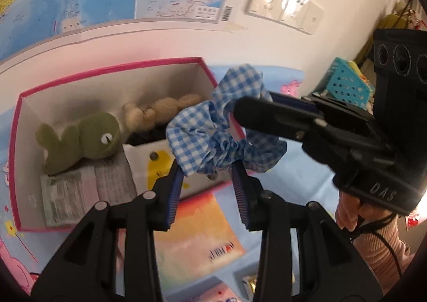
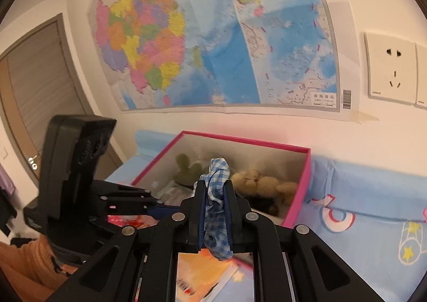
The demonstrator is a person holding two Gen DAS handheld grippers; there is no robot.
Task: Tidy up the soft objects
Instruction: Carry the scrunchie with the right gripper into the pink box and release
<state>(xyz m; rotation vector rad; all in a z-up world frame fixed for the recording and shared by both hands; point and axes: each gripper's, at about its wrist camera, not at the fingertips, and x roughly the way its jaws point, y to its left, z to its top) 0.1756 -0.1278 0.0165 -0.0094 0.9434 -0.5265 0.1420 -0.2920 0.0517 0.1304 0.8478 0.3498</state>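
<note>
Above the pink-rimmed box (image 1: 112,67), the blue gingham scrunchie (image 1: 213,136) hangs between both grippers: the right gripper (image 2: 215,195) pinches it tight, while the left gripper (image 1: 208,168) sits partly spread, its tips under the fabric's lower folds.

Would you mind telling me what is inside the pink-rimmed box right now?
Inside the pink-rimmed box lie a green plush toy, a tan plush toy and printed paper. The blue checked scrunchie covers part of the box's right side, so anything there is hidden.
</note>
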